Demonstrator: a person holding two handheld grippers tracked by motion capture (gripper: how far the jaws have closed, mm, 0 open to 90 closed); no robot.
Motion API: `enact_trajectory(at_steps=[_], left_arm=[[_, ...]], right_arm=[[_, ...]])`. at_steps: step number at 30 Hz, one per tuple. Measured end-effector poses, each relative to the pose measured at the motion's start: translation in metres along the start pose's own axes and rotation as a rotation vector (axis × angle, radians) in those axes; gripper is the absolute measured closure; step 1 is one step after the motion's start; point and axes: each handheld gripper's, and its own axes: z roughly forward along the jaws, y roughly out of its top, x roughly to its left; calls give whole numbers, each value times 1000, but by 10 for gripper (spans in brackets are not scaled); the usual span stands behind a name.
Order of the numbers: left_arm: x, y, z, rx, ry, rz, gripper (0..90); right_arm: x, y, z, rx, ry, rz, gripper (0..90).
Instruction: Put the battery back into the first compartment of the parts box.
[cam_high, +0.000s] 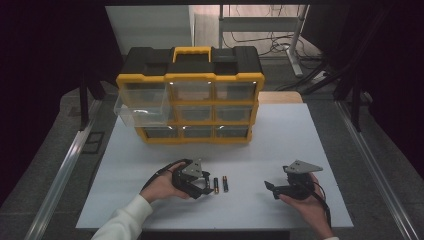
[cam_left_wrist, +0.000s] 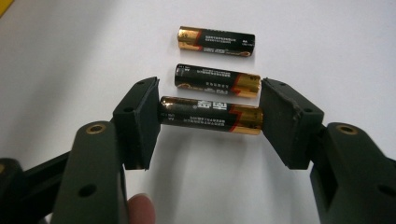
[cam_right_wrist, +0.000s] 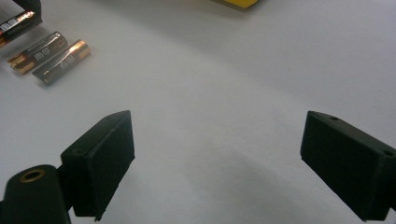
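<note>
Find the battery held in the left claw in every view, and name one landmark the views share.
High view: low centre, hidden inside the left claw.
Left gripper view: centre, the held battery spans the pads end to end.
Right gripper view: top left corner.
Shared landmark: two loose batteries beside it.

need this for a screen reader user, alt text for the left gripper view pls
The left gripper clamps a black-and-gold battery end to end between its fingers, on a white table. Two more batteries lie parallel just beyond it.
</note>
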Motion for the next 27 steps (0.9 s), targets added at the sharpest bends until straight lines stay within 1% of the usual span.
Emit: enact_trajectory(at_steps=[1, 3, 4, 5, 7, 8, 9, 11, 14, 15, 18, 24, 27], left_arm=[[0, 0, -2, 0, 0, 6, 405], [0, -1, -6, -18, 5, 0, 405], [0, -1, -10, -19, 7, 2, 405], [0, -2, -13, -33, 12, -1, 405], [-2, -3, -18, -48, 21, -16, 405], [-1, -3, -20, -53, 22, -14, 405], [-2, -4, -22, -60, 23, -29, 405], [-3, -6, -25, -65, 29, -37, 405], [-4, -9, -29, -73, 35, -34, 405], [-4, -9, -29, -75, 38, -42, 405], [-4, -10, -32, -78, 41, -37, 405], [-8, -14, -39, -84, 55, -44, 405], [-9, -15, -45, -100, 68, -45, 405]], right_arm=[[0, 0, 0, 0, 0, 0, 102], [0, 0, 0, 0, 0, 0, 102], [0, 0, 0, -1, 0, 0, 102], [0, 0, 0, 0, 1, 1, 102], [0, 0, 0, -1, 0, 2, 102], [0, 0, 0, -1, 0, 2, 102], [0, 0, 0, -1, 0, 2, 102], [0, 0, 0, 0, 0, 1, 102], [0, 0, 0, 1, -1, 0, 102], [0, 0, 0, 0, -1, 0, 102], [0, 0, 0, 1, -2, 0, 102], [0, 0, -1, 0, -3, -1, 102], [0, 0, -1, -3, -4, 2, 102]])
